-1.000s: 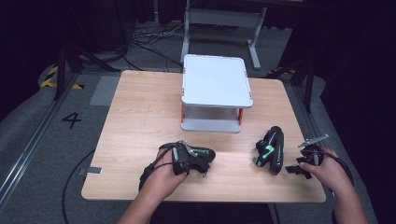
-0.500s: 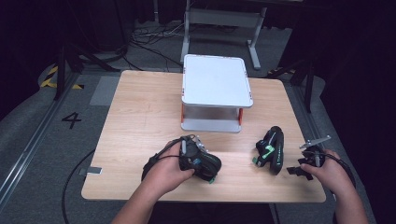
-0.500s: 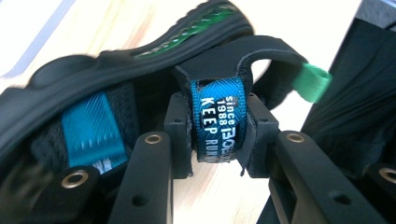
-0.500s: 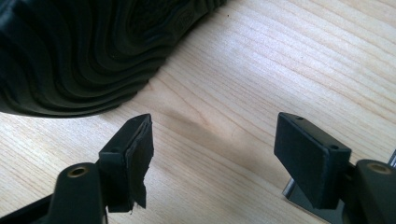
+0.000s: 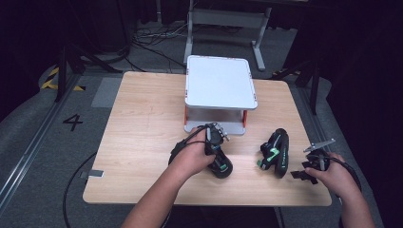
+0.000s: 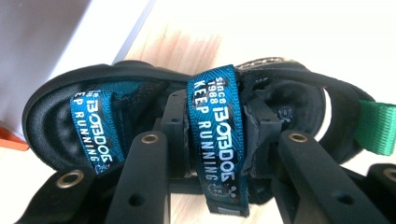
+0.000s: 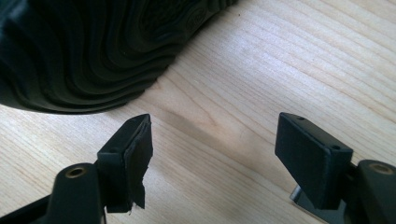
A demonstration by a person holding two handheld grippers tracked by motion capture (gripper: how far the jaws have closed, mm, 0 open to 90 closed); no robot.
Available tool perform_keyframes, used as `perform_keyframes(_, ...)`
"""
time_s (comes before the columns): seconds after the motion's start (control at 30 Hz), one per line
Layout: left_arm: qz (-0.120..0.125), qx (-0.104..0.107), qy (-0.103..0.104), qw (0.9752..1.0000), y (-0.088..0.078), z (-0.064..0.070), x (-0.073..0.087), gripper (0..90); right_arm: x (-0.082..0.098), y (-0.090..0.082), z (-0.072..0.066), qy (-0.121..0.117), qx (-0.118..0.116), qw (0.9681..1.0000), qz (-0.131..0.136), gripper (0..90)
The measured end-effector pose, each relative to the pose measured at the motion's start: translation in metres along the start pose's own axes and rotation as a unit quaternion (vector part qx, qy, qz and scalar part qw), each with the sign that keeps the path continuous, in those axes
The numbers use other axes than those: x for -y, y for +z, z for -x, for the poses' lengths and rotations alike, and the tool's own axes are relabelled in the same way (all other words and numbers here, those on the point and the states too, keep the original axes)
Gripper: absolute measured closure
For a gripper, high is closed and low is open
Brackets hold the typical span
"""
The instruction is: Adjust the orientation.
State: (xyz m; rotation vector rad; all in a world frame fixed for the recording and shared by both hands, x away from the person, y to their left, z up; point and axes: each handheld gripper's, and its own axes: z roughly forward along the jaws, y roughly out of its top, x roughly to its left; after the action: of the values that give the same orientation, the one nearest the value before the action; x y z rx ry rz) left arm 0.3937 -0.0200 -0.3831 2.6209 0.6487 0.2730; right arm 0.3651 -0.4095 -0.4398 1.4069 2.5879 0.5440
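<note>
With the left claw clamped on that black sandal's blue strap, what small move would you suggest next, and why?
Probably carry the black sandal with blue straps a little further toward the white two-tier shelf. The left claw grips its strap, the lower shelf lies just ahead, and the right claw sits open beside the other sandal.

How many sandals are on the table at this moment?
2. One sandal is clamped in the left gripper in front of the white shelf; the other sandal lies on its side near the right gripper.
</note>
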Motion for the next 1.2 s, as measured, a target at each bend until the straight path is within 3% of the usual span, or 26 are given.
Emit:
perform_keyframes(0.3,-0.021,-0.011,0.003,0.9997,0.022,-0.013,-0.005,62.9,0.001,-0.002,0.0,-0.003,0.004,1.0,0.002,28.8)
perform_keyframes(0.4,-0.009,-0.007,-0.004,0.9999,0.025,-0.014,-0.004,52.4,0.0,-0.003,-0.002,-0.004,0.004,1.0,0.006,28.7)
perform_keyframes(0.43,-0.004,-0.016,-0.005,0.9998,0.025,-0.013,-0.005,50.2,-0.001,-0.004,-0.001,-0.004,0.006,0.9999,0.01,27.9)
perform_keyframes(0.5,-0.006,-0.03,0.001,0.9995,0.024,-0.01,-0.006,39.3,-0.002,-0.006,0.0,0.0,0.014,0.9998,0.018,26.9)
perform_keyframes(0.63,0.01,-0.033,-0.008,0.9994,0.01,-0.003,-0.009,35.8,-0.002,-0.007,0.001,-0.002,0.018,0.9997,0.017,27.0)
perform_keyframes(0.7,0.017,-0.021,-0.007,0.9996,0.001,0.003,-0.011,35.3,-0.002,-0.009,0.002,-0.004,0.026,0.9995,0.017,26.9)
perform_keyframes(0.87,0.012,0.002,0.01,0.9999,-0.009,0.016,-0.019,42.9,-0.003,-0.01,0.001,-0.004,0.031,0.9993,0.02,26.9)
perform_keyframes(0.9,0.012,0.023,0.015,0.9996,-0.011,0.022,-0.022,48.4,-0.002,-0.01,0.0,-0.006,0.03,0.9994,0.017,27.0)
perform_keyframes(1.07,0.001,0.043,0.021,0.9988,-0.004,0.029,-0.03,52.7,-0.001,-0.011,-0.001,-0.006,0.029,0.9994,0.019,27.0)
perform_keyframes(1.13,-0.003,0.053,0.026,0.9983,0.001,0.03,-0.033,65.4,0.0,-0.012,-0.001,-0.006,0.029,0.9994,0.019,27.0)
perform_keyframes(1.17,-0.002,0.057,0.025,0.9981,0.004,0.03,-0.035,65.4,0.0,-0.012,0.0,-0.005,0.028,0.9994,0.019,27.1)
perform_keyframes(1.2,-0.004,0.058,0.022,0.998,0.006,0.03,-0.036,73.2,0.001,-0.012,0.0,-0.005,0.028,0.9994,0.018,27.2)
